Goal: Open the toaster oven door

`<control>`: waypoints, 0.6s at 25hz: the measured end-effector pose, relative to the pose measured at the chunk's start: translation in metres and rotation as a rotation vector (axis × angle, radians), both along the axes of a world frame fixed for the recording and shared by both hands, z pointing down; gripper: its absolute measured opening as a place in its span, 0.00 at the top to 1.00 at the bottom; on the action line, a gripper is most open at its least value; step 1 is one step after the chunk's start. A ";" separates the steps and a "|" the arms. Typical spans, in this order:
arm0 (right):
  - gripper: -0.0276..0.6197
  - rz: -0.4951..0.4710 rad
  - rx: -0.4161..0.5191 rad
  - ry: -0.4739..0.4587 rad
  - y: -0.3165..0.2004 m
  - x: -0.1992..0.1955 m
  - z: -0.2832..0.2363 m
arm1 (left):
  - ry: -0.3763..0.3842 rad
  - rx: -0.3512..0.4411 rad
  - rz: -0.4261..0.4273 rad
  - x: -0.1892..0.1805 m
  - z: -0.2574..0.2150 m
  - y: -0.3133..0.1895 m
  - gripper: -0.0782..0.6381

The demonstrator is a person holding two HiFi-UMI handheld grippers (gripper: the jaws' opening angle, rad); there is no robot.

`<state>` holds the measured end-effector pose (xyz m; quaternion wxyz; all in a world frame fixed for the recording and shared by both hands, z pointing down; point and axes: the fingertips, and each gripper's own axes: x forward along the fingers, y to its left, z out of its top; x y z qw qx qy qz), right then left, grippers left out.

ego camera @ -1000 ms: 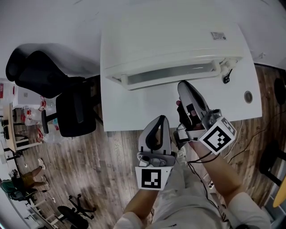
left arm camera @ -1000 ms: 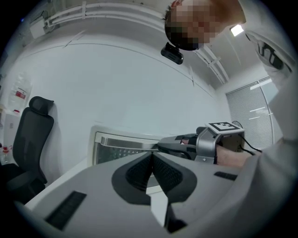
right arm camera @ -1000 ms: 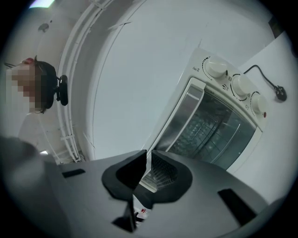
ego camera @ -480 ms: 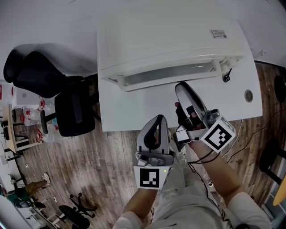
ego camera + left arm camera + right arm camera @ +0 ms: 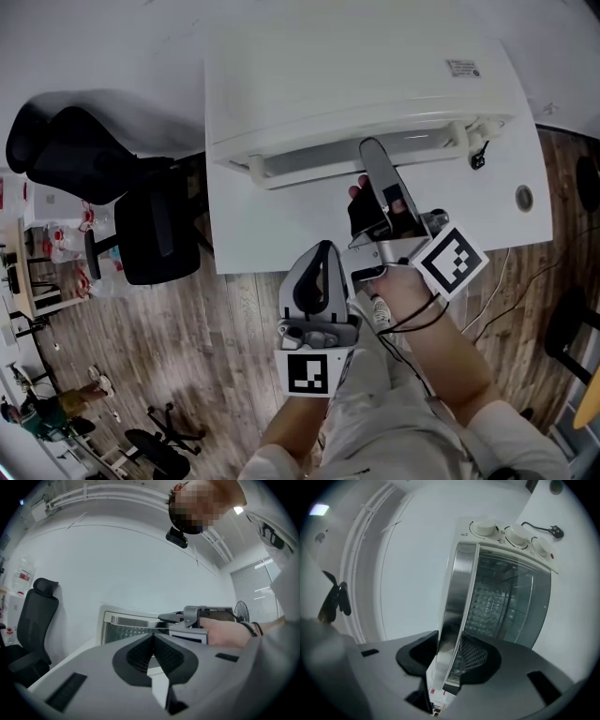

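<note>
Right gripper (image 5: 373, 153) is up at the front of the toaster oven (image 5: 347, 84), which sits on the white table (image 5: 272, 234) against the wall, and here's the key bit: its jaws have just been opening and now stand wide, with the shiny metal handle (image 5: 457, 602) running right between them. Neither pad looks to be pressing on the bar, so it's straddled, not gripped. The gripper is rolled so that its jaws sit either side of the bar, which makes sense if the plan is to clamp on and swing the door out and down. The glass door (image 5: 511, 606) looks shut, flush against the oven front, wire rack visible behind it and the knobs (image 5: 485, 527) lined up beside it. So by my reading the task is barely started: lined up, no pull yet. Left gripper (image 5: 152, 639) hangs back near the table's edge, jaws pressed together on nothing, pointing level at the oven, apparently just out of the way. Next call would be to close on that bar squarely; it's smooth, so a shallow bite might slip as the door tips.
</note>
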<state>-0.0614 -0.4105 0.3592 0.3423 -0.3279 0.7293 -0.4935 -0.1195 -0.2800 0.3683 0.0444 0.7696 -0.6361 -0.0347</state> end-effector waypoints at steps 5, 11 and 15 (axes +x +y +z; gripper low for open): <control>0.73 0.047 -0.048 -0.054 -0.002 0.004 0.004 | 0.001 0.020 -0.010 -0.003 0.002 0.001 0.88; 0.79 0.104 -0.064 -0.067 0.003 0.007 0.004 | 0.006 0.038 -0.015 -0.006 -0.002 0.004 0.88; 0.79 0.111 -0.060 -0.088 0.016 0.010 0.007 | 0.005 0.039 -0.019 -0.006 -0.002 0.016 0.88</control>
